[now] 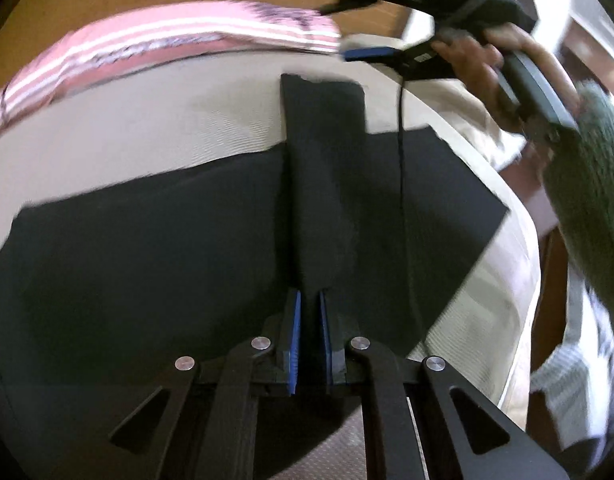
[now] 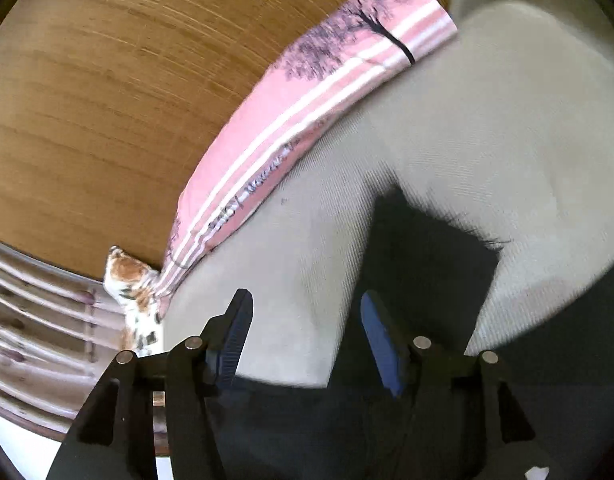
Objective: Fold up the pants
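Note:
Black pants lie spread on a beige bed sheet. My left gripper is shut on a fold of the pants, and a strip of the black cloth runs up from between the blue pads. A person's hand holds my right gripper at the top right of the left wrist view, blurred, above the sheet. In its own view the right gripper stands open with nothing between the fingers. A corner of the pants lies just beyond its right finger.
A pink striped pillow lies along the far edge of the bed against a wooden headboard. A patterned cloth sits at the pillow's end. A green sleeve crosses the right side of the left wrist view.

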Tool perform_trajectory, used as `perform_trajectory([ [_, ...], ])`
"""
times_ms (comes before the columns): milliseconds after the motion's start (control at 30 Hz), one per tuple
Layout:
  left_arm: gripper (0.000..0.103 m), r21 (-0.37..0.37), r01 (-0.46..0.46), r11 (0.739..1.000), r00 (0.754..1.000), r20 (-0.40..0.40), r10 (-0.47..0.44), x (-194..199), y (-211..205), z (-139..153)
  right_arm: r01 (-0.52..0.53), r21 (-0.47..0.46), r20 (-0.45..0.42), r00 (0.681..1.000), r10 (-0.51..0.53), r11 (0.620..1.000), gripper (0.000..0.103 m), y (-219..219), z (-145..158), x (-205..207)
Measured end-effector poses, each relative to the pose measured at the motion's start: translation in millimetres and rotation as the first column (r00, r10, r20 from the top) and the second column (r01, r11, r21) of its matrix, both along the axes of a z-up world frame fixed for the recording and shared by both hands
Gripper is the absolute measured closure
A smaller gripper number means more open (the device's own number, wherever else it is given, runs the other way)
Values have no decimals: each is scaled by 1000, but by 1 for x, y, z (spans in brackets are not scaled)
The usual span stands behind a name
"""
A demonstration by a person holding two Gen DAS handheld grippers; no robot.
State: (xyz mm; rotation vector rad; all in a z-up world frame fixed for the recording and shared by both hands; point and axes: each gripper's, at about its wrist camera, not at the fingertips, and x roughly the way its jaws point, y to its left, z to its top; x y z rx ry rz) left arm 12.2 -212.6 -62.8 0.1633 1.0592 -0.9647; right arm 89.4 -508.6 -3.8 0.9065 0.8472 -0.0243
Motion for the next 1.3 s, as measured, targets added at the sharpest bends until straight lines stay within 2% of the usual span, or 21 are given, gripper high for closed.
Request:
perform_trajectory([
  [67, 94, -10, -14, 1000, 1000, -26, 13, 4, 4, -4, -12, -6, -1, 1000, 12, 1000, 51, -3, -2, -3],
  [167, 94, -1, 7, 1000, 1000, -10, -7, 3, 3, -8, 37, -31, -45, 998, -39, 999, 52, -24, -15, -21],
  [233, 94, -3, 9, 1000, 1000, -19, -9, 3, 3, -11, 86, -37, -90, 992, -89, 996, 57, -44, -28, -35],
  [400, 93, -10, 8, 1000, 999, -37, -8, 6, 2, -13, 173, 15, -168, 971, -168, 985, 63, -77, -63, -55],
  [500, 93, -7, 10, 1000, 999, -34, -10, 5, 2, -13, 167, 56, -182, 971, -155, 984, 66, -79, -74, -57],
  [700, 93, 0, 12, 1000, 999, -32, -12, 6, 0, -13, 169, 95, -158, 976, -152, 981, 83, -71, -86, -41],
  [767, 93, 6, 13, 1000, 1000, -27, -13, 6, -1, -13, 183, 113, -153, 974, -165, 977, 95, -71, -89, -36],
  [867, 93, 15, 17, 1000, 1000, -14, -16, 4, -3, -12, 189, 89, -119, 977, -178, 978, 98, -69, -77, -38],
  [1033, 93, 47, 41, 998, 998, 54, -44, -5, -10, -7, 212, 7, -23, 977, -212, 977, 99, -65, -32, -73],
  [1200, 93, 68, 100, 993, 986, 129, -108, -22, -19, 2, 292, -50, 7, 956, -292, 955, 100, -69, -6, -140],
  [1300, 92, 87, 186, 979, 959, 200, -201, -43, -30, 10, 366, -87, 4, 930, -367, 927, 100, -73, -3, -191],
])
